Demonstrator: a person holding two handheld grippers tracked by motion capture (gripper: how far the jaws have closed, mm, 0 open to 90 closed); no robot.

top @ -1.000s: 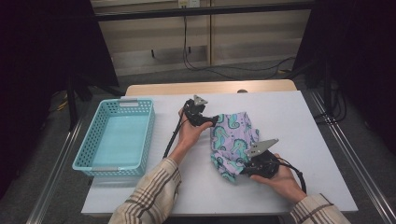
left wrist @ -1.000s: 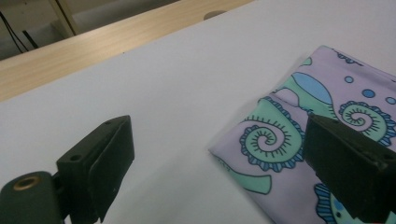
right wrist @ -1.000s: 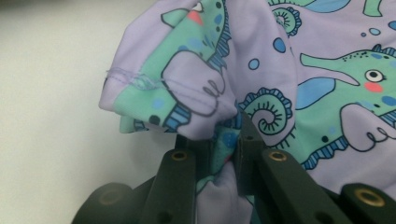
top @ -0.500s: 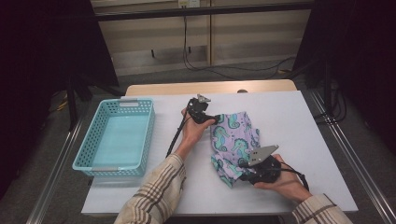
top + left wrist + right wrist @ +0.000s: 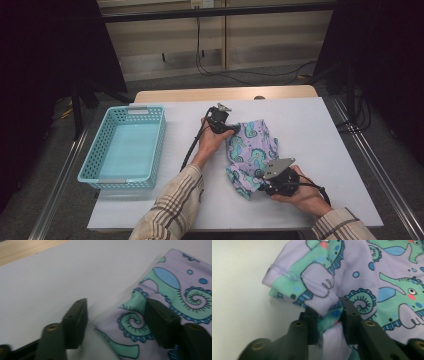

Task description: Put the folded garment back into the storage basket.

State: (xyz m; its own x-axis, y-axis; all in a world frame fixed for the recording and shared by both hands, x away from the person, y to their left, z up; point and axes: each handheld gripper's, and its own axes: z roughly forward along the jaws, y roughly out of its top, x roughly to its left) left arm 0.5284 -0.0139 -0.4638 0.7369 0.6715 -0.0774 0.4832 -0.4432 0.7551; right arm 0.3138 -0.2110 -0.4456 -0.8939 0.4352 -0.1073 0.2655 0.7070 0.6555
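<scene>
A lilac cloth (image 5: 252, 150) printed with teal seahorses lies crumpled on the white table (image 5: 330, 130). My left gripper (image 5: 234, 129) is at its far-left corner. In the left gripper view that corner (image 5: 140, 322) lies between the jaws, which have just been closing. One pad rests over the cloth, the other over bare table, and a gap remains, so my left gripper (image 5: 116, 308) is open. My right gripper (image 5: 261, 187) is at the cloth's near edge. Its jaws have just been closing too, and it (image 5: 328, 313) is shut on a bunched fold of the cloth (image 5: 362, 277).
A turquoise plastic basket (image 5: 159, 142) stands on the left of the table with nothing in it. A black cable trails from the left gripper along the forearm. Bare table lies to the right of the cloth and along the front edge.
The left gripper has crept slightly right toward the cloth's far corner. The right hand and the cloth sit about where they were.
</scene>
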